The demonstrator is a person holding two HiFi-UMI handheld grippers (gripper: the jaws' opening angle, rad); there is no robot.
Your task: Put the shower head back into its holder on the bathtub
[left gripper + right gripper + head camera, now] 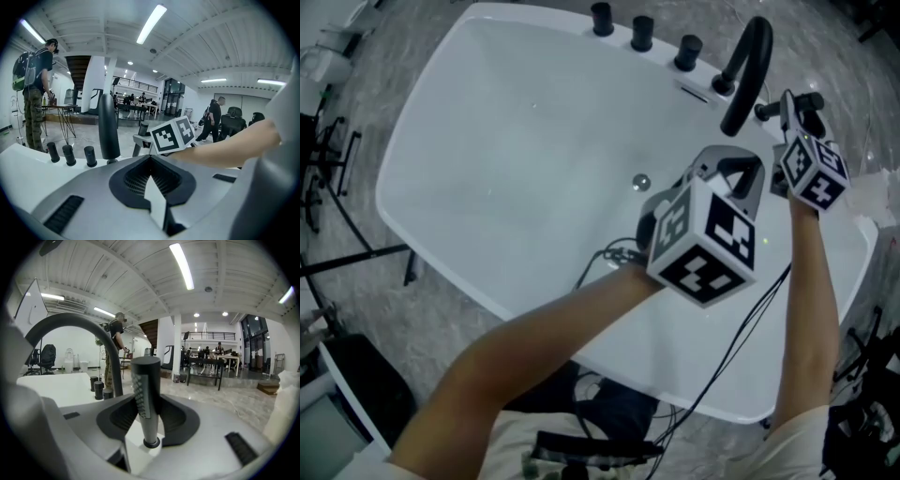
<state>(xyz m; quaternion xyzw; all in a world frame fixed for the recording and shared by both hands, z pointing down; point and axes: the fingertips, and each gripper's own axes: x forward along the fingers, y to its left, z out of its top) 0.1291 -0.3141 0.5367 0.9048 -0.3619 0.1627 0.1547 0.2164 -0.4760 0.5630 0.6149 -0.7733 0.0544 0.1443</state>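
The dark shower head (145, 390) stands upright between the jaws of my right gripper (146, 405), its foot in the black ring of the holder (151, 443) on the white bathtub rim. The jaws are shut on its handle. In the head view this gripper (789, 105) is at the tub's far right rim, beside the black arched spout (748, 66), with the shower head (766, 112) showing at its tip. My left gripper (739, 159) hovers over the tub's right side, shut, with nothing in it (150, 161). Ahead of it I see the right gripper's marker cube (171, 135).
The white bathtub (487, 141) fills the head view, with a drain (641, 182) in its floor and three black knobs (642, 33) on the far rim. Cables (741, 337) hang over the near rim. A person with a backpack (35, 93) stands beyond the tub.
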